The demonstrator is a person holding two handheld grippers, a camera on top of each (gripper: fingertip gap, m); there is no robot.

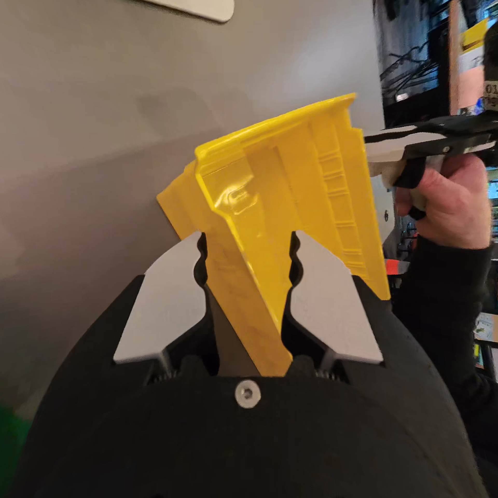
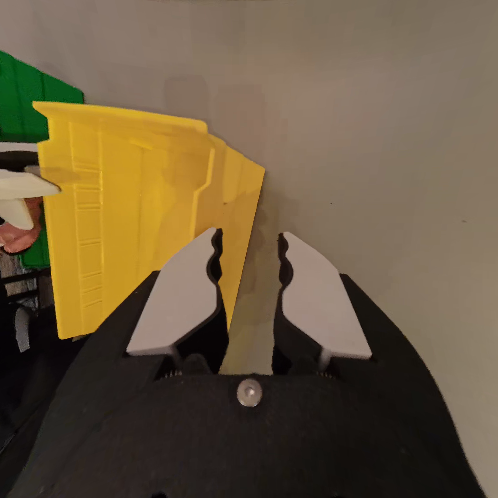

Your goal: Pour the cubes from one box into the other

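Yellow box, tipped up: we hold one wall in our left tool, another in our right tool; green box behind.

Left gripper is sitting with its jaws parted around a wall of the yellow box, which is tilting over the grey table. Can't confirm the pads are actually touching it. Right gripper is reaching in from the right, its fingertips meeting the box's far side, a hand gripping its handle. Green blur is showing bottom left.
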